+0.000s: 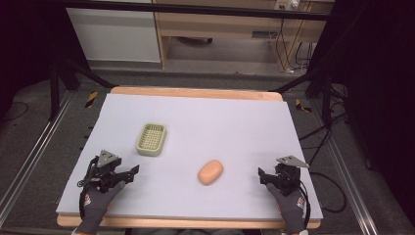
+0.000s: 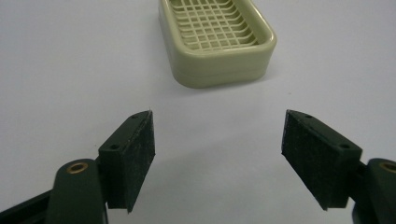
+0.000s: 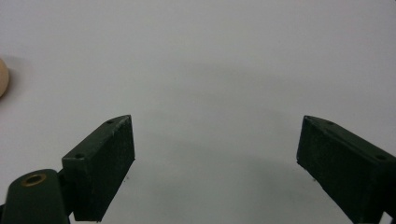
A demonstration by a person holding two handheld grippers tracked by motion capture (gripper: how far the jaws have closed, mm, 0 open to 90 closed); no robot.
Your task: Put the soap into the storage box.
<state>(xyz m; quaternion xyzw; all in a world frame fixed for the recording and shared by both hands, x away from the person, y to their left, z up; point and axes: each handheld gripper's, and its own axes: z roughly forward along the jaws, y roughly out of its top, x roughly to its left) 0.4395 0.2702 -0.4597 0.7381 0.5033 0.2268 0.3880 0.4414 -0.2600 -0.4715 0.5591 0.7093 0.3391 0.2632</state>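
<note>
Both grippers sit low near the front edge of the table [image 1: 195, 105], nothing held. Left gripper [image 1: 128, 175] is by the front-left corner, jaws apart w/ only bare mat between them; in the left gripper view the pads [image 2: 135, 158] frame empty surface, and the soap dish [image 2: 215, 39] lies just ahead, apart from them. Right gripper [image 1: 264, 176] is near the front-right corner, jaws wide, also empty.

The soap [image 1: 210, 172] lies between the two, nearer the front edge than the back, well right of the soap dish [image 1: 151, 139]; its edge peeks in at the far left of the right gripper view [image 3: 2, 77].

Risks, as I see it:
- soap looks smooth & rounded, so a pinch off-centre could squirt it out, maybe toward the front edge.
- right gripper points past it, not at it; w/o turning in, a jaw could just shove it.
- dish looks light; a left jaw coming in too low may slide it instead of steadying it.
- dropping the soap on the rim could tip the dish.
</note>
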